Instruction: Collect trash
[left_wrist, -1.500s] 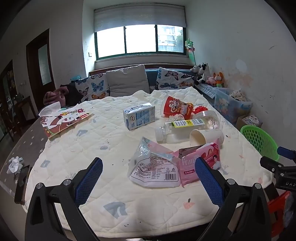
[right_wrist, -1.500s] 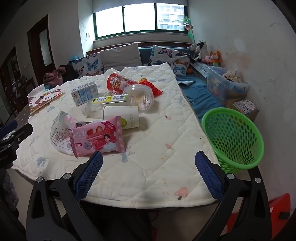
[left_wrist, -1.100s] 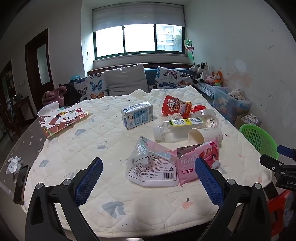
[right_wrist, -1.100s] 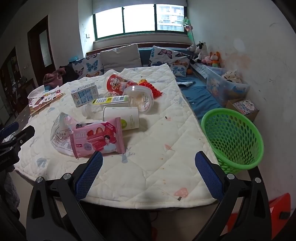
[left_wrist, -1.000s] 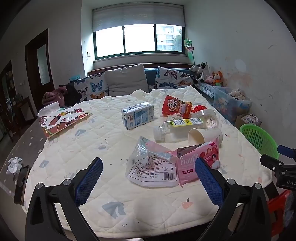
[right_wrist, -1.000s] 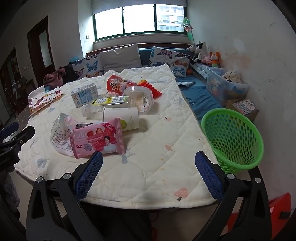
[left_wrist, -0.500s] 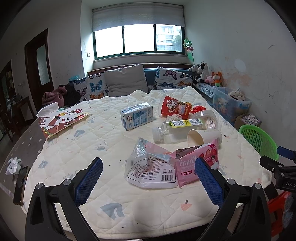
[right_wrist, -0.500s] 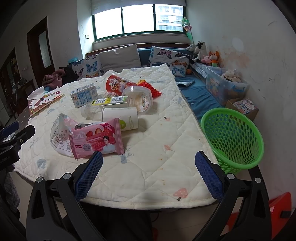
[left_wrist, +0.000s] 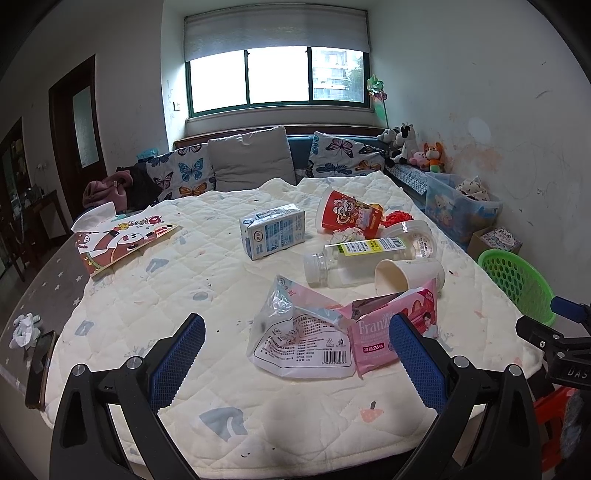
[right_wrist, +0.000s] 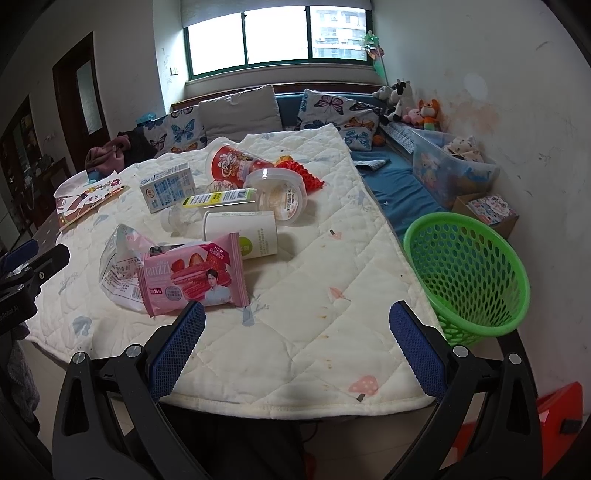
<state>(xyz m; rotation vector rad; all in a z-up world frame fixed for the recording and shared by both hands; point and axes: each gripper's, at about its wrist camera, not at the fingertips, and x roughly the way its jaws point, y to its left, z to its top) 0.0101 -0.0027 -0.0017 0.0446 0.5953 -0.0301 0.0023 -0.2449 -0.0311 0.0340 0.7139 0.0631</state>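
Trash lies on a quilted table (left_wrist: 221, 280): a clear printed bag (left_wrist: 295, 339), a pink snack packet (left_wrist: 395, 328), a white paper cup (left_wrist: 410, 273), a clear bottle (left_wrist: 354, 258), a milk carton (left_wrist: 271, 230) and a red cup (left_wrist: 349, 214). The pink packet (right_wrist: 194, 278), paper cup (right_wrist: 242, 234) and a clear lidded tub (right_wrist: 277, 192) show in the right wrist view. A green basket (right_wrist: 467, 269) stands right of the table. My left gripper (left_wrist: 295, 350) is open above the near edge, just short of the bag. My right gripper (right_wrist: 295, 339) is open and empty over the near right corner.
A picture book (left_wrist: 122, 240) lies at the table's far left. A sofa with butterfly cushions (left_wrist: 251, 162) runs behind. A clear storage box (right_wrist: 450, 166) and a cardboard box (right_wrist: 487, 210) sit by the right wall. A phone (left_wrist: 38, 369) lies left of the quilt.
Both grippers have shifted only slightly; the view of the table has drifted a little. Both stay open and nothing on the table has moved.
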